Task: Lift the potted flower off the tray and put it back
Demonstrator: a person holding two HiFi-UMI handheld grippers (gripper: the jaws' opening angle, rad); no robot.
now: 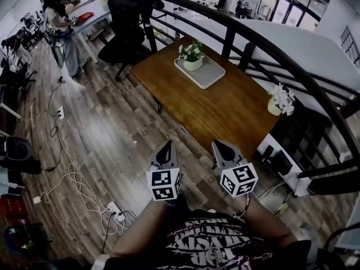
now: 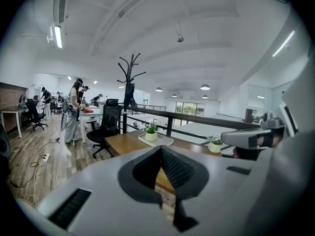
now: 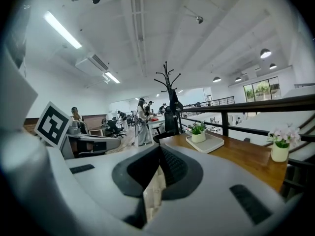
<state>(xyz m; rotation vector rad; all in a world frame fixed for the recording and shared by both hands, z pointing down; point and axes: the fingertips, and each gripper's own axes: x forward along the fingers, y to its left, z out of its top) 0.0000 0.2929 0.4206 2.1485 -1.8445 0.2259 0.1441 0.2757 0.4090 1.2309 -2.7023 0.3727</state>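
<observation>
We stand short of the brown wooden table [image 1: 225, 114] with both tools held low in front of us, well apart from anything on it. The left gripper [image 1: 167, 146] has its dark padded jaws pressed together with nothing between them, and the right gripper [image 1: 224, 145] looks the same: tips meeting, empty.

The small white pot with green leaves and pale flowers [image 1: 192, 56] sits upright on the pale rectangular tray [image 1: 212, 75] at the far end of the table, close to the black metal railing [image 1: 270, 52]. A second white pot of pale flowers [image 1: 279, 101] stands at the table's right edge, off any tray; we judge that it is not the one to lift.

The step in hand, as we read it, is the approach, and the lift has not begun. To do it well we should close in along the near side of the table and spread the jaws before reaching the pot, not at it. We should come in low so the pads meet the pot's wall rather than the leaves. A rounded, glazed-looking pot may slip, so a level, centred pinch matters. We should also keep clear of the black office chair [image 1: 121, 38] by the table's far corner.
</observation>
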